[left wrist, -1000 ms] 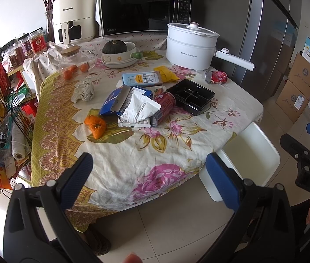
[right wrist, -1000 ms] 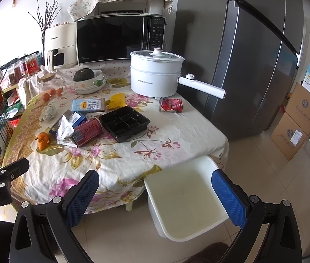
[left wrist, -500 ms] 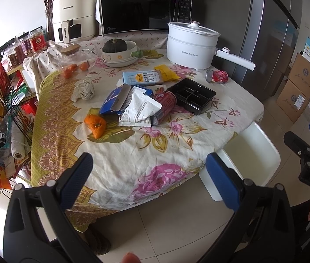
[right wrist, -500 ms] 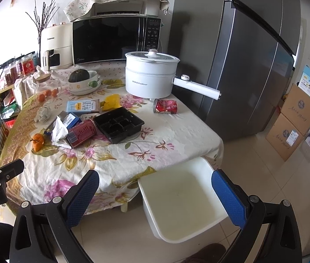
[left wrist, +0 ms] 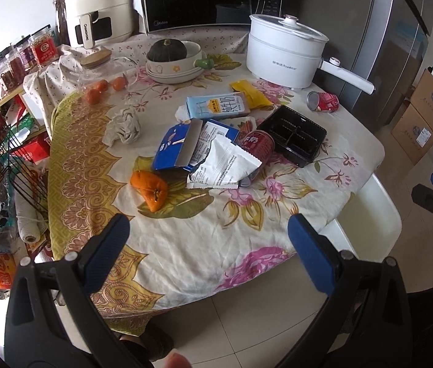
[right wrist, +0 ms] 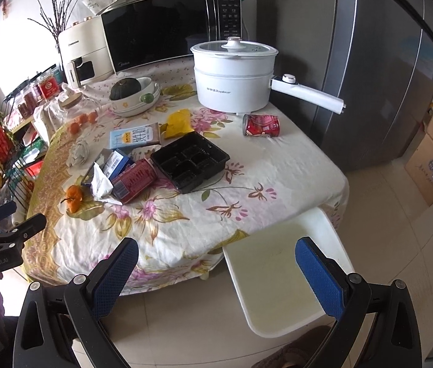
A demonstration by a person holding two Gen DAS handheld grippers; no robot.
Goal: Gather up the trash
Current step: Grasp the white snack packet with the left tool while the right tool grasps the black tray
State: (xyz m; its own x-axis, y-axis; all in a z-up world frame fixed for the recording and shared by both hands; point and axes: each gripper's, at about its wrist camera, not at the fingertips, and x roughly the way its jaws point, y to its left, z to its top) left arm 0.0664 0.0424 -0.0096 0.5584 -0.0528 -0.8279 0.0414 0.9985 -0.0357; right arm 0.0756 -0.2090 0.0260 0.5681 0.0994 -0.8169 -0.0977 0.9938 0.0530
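Both fisheye views look forward and downward from off the near edge of the floral-clothed tabletop (left wrist: pixel 204 239), held back over the floor. The left wrist view stands nearer its left corner; the right wrist view stands further right, over the white plastic bin (right wrist: pixel 280 279). They share the tabletop, the bin and the black microwave oven (right wrist: pixel 161 27).

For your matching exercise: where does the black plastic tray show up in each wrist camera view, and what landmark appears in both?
Left wrist view: black plastic tray right of centre, beside the lying red can.
Right wrist view: black plastic tray near centre, in front of the yellow wrapper.
Shared landmark: white electric pot at the table's back.
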